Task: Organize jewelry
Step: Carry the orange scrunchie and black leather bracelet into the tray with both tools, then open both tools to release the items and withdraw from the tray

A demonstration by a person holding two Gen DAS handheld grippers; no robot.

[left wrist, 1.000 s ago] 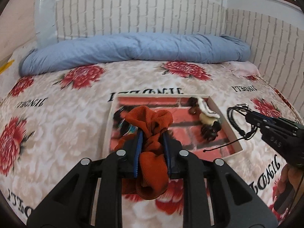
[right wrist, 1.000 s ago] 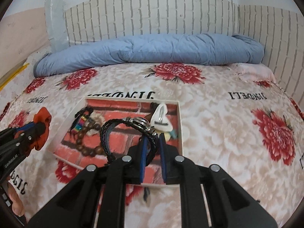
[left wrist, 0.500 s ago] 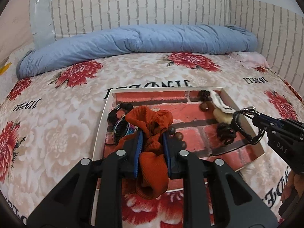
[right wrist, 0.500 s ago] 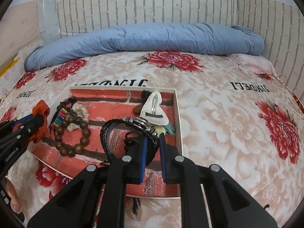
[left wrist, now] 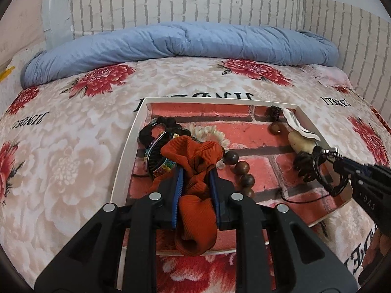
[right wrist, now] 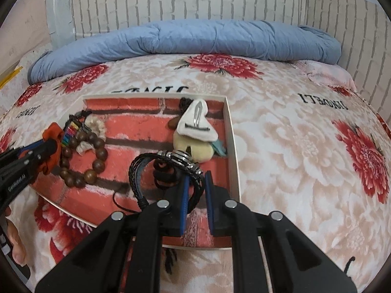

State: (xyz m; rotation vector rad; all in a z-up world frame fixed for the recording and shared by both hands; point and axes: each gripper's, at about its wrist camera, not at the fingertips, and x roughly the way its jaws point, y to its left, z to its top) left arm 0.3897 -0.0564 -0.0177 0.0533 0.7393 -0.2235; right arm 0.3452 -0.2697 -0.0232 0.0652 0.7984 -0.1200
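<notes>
Pinching an orange ribbed scrunchie [left wrist: 195, 195], the left gripper [left wrist: 195, 173] has its blue-padded jaws clenched on the cloth, which bulges above and below the pads, and it hangs over the near left part of a shallow white-rimmed tray [left wrist: 127, 151] lined with a red brick print. The right gripper [right wrist: 195, 178] is clamped on a black braided bracelet with a metal clasp [right wrist: 171, 161], whose loop juts out over the tray's near right part; whether the loop touches the lining cannot be told. Inside the tray, just beyond the left gripper, lie a brown wooden bead bracelet [right wrist: 83, 161], a black comb-like clip with a rainbow band [left wrist: 156, 153] and a cream scrunchie [left wrist: 210, 134]. Toward the far right corner rest a white triangular cloth piece with a hair clip on it [right wrist: 196, 124], a pale yellow pad [right wrist: 193, 149] beneath it and a small dark knotted item [left wrist: 273, 112]. The tray sits on a bedspread with red flowers [right wrist: 293, 146]. Farther back a rolled blue quilt [left wrist: 183, 41] lies against a white brick-pattern wall [right wrist: 185, 2].
</notes>
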